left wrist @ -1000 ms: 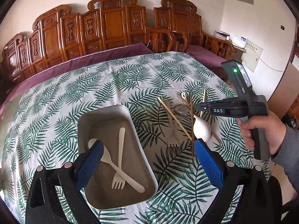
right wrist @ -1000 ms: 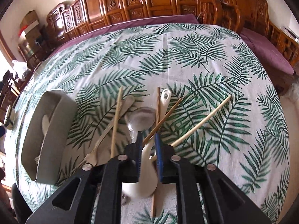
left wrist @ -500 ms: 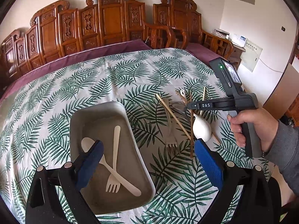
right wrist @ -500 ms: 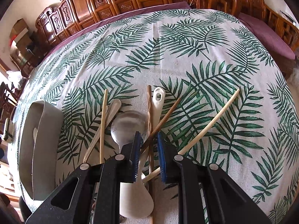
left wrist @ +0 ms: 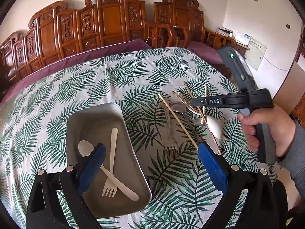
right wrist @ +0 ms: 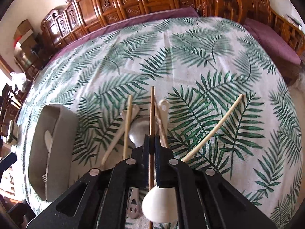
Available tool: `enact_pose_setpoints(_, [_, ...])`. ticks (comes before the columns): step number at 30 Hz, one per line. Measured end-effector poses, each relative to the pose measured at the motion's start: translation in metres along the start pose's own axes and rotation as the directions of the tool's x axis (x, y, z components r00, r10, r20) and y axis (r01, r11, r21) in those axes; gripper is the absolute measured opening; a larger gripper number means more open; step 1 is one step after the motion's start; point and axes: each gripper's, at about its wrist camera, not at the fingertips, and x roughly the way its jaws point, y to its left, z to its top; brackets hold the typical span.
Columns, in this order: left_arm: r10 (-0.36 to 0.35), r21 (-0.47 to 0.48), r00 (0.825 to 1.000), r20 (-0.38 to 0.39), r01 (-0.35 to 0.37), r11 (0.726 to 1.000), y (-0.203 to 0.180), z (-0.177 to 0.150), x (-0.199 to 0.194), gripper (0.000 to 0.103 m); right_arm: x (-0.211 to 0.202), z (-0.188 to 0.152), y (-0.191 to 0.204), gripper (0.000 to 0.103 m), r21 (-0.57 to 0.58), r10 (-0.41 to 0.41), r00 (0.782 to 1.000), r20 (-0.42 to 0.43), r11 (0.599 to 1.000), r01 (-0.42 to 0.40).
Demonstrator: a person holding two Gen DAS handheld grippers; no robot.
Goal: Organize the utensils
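Pinching a dark brown wooden chopstick (right wrist: 152,114) between its blue pads, the right gripper (right wrist: 152,143) is clamped tight over the utensil pile, to the right of the grey rectangular metal tray (left wrist: 99,114). Under that chopstick lie a white ceramic spoon (right wrist: 158,206), a steel spoon (right wrist: 139,131) and pale bamboo chopsticks (right wrist: 213,127). A metal fork (left wrist: 169,143) rests on the palm-leaf tablecloth (left wrist: 114,80) just right of the tray. Inside the tray, a cream plastic fork (left wrist: 112,162) crosses a cream plastic spoon (left wrist: 85,148). Above the tray's near end hangs the left gripper (left wrist: 150,164), spread wide and empty.
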Motion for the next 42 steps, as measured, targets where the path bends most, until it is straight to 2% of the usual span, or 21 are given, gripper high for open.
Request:
enact_pose_setpoints(10, [-0.005, 0.016, 0.999, -0.032, 0.005, 1.0, -0.018, 0.006, 0.017, 0.094, -0.054, -0.029, -0.009, 0.006, 0.021, 0.086, 0.993, 0.08, 0.996, -0.088])
enact_pose_setpoints(15, [-0.004, 0.033, 0.999, -0.047, 0.006, 0.999, -0.032, 0.011, 0.027, 0.092, -0.076, -0.054, -0.02, 0.006, 0.031, 0.084, 0.991, 0.104, 0.996, -0.088])
enact_pose_setpoints(20, [-0.014, 0.041, 0.996, -0.088, 0.018, 0.999, -0.044, 0.016, 0.047, 0.079, -0.081, -0.077, -0.033, 0.006, 0.027, 0.05, 0.994, 0.101, 0.998, -0.053])
enact_pose_setpoints(23, [-0.036, 0.033, 0.993, -0.111, 0.04, 0.999, -0.05, 0.021, 0.062, 0.068, -0.08, -0.088, -0.032, 0.006, -0.022, 0.012, 0.995, 0.097, 1.0, -0.01])
enact_pose_setpoints(27, [-0.031, 0.03, 0.99, -0.14, 0.035, 0.999, -0.055, 0.028, 0.082, 0.059, -0.083, -0.099, -0.034, 0.006, -0.032, 0.005, 0.995, 0.099, 0.999, -0.002])
enact_pose_setpoints(32, [-0.025, 0.019, 0.982, -0.188, 0.029, 0.999, -0.057, 0.035, 0.112, 0.04, -0.085, -0.102, -0.034, 0.006, -0.037, 0.013, 0.994, 0.105, 0.999, -0.01])
enact_pose_setpoints(38, [-0.033, -0.039, 0.969, -0.246, 0.024, 0.999, -0.054, 0.037, 0.141, 0.031, -0.091, -0.1, -0.038, 0.006, -0.028, 0.02, 0.993, 0.118, 0.999, -0.017])
enact_pose_setpoints(42, [-0.028, -0.041, 0.97, -0.243, 0.019, 0.999, -0.056, 0.038, 0.148, 0.029, -0.093, -0.099, -0.041, 0.006, -0.02, 0.02, 0.992, 0.123, 1.0, -0.017])
